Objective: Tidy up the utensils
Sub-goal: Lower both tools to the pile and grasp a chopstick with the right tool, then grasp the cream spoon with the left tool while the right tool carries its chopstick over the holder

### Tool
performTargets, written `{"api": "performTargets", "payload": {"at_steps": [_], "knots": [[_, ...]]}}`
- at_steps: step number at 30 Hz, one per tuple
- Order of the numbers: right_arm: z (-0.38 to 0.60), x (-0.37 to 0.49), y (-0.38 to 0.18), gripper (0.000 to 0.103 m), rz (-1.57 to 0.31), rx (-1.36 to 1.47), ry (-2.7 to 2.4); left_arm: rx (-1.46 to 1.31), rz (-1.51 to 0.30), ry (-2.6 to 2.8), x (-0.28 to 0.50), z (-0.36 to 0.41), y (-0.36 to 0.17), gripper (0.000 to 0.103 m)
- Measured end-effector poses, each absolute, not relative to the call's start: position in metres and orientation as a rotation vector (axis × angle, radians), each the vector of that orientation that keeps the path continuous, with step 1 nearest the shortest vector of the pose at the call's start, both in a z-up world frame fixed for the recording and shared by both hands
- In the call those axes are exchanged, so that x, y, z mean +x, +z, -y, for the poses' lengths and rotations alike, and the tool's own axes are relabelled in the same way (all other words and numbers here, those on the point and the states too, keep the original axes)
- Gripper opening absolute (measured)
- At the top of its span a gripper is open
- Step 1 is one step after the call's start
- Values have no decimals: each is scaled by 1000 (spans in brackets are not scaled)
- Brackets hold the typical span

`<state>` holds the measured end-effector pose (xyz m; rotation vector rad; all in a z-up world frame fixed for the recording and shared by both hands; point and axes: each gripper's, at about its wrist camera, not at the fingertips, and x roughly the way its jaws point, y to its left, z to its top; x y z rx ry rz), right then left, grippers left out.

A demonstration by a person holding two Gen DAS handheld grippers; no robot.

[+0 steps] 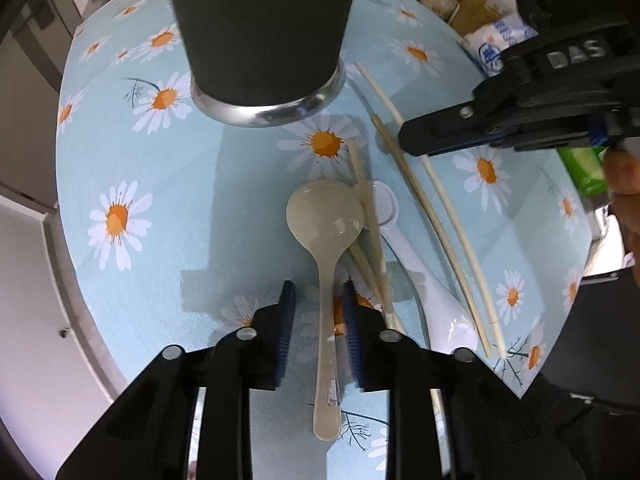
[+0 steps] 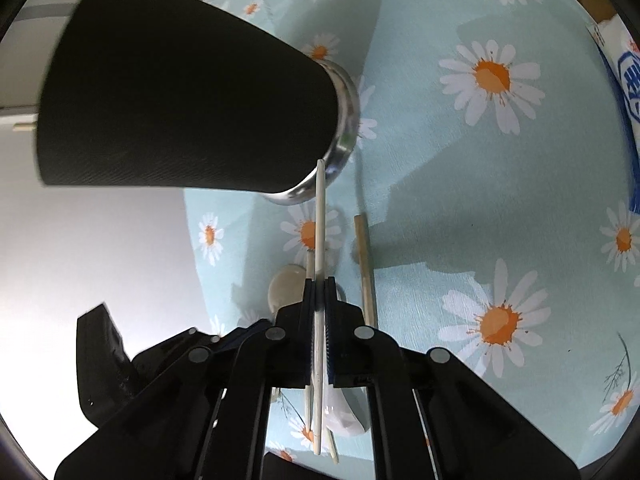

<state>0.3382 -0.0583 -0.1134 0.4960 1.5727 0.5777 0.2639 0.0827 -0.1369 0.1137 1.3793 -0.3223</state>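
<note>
The black cup (image 1: 264,32) with its steel base ring stands upright on the daisy-print table (image 1: 160,184), at twelve o'clock from the left gripper (image 1: 318,304) and at about eleven o'clock from the right gripper (image 2: 319,292). In the left wrist view the pale translucent spoon (image 1: 326,216) lies flat, its long axis running six to twelve, bowl toward the cup and handle passing between the left gripper's blue pads. Those pads stand narrowly apart on either side of the handle and do not visibly press it; the gripper points steeply down at the table. A white spoon (image 1: 416,264) and loose chopsticks (image 1: 420,196) lie at two to three o'clock of it. The right gripper is nipped tight on a single white chopstick (image 2: 320,232), whose free end points at twelve o'clock, its tip just at the cup's base ring. By this lie, the right hand is the nearer to delivering, needing to lift its tip over the cup's rim, which neither view shows.
</note>
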Motion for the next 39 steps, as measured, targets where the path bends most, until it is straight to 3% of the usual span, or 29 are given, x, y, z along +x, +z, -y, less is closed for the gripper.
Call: {"api": "performTargets", "payload": {"at_steps": [7,39], "knots": [[69,331,-114,6,-1538,508,669,173,-1420,-294,277,-67,-138,7],[55,299,-80,6,-1386,374,919,-156,-1230,-269,237,-122,-110,6]]}}
